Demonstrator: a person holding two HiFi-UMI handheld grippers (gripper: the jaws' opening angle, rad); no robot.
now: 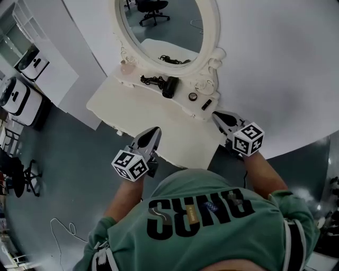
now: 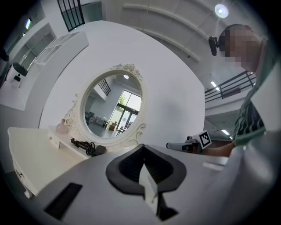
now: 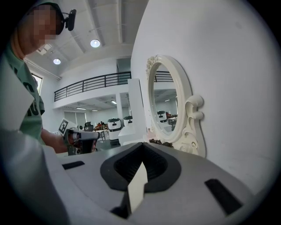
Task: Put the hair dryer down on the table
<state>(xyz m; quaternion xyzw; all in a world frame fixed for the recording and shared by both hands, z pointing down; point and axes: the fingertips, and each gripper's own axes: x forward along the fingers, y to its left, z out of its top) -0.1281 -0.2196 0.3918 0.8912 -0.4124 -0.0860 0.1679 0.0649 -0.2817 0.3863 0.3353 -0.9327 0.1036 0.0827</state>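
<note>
1. Two claws: the left claw (image 1: 154,131) and the right claw (image 1: 217,114).
2. Two marker cubes, one on each claw: the left cube (image 1: 130,164) and the right cube (image 1: 248,138).
3. One black hair dryer (image 1: 170,86), with one coiled cord (image 1: 151,80).
4. One oval mirror (image 1: 164,26).
5. One white surface (image 1: 127,108).
6. Three small items on that surface: one pink jar (image 1: 126,67), one round tin (image 1: 193,97), one black oblong (image 1: 206,104).
7. Two white machines on the floor: the near machine (image 1: 21,100) and the far machine (image 1: 33,63).
8. One black office chair (image 1: 21,177) on the floor; one more, the reflected chair (image 1: 153,10), shows only in the mirror.
9. One white floor cable (image 1: 61,228).
10. One person, in one green shirt (image 1: 212,222).
</note>
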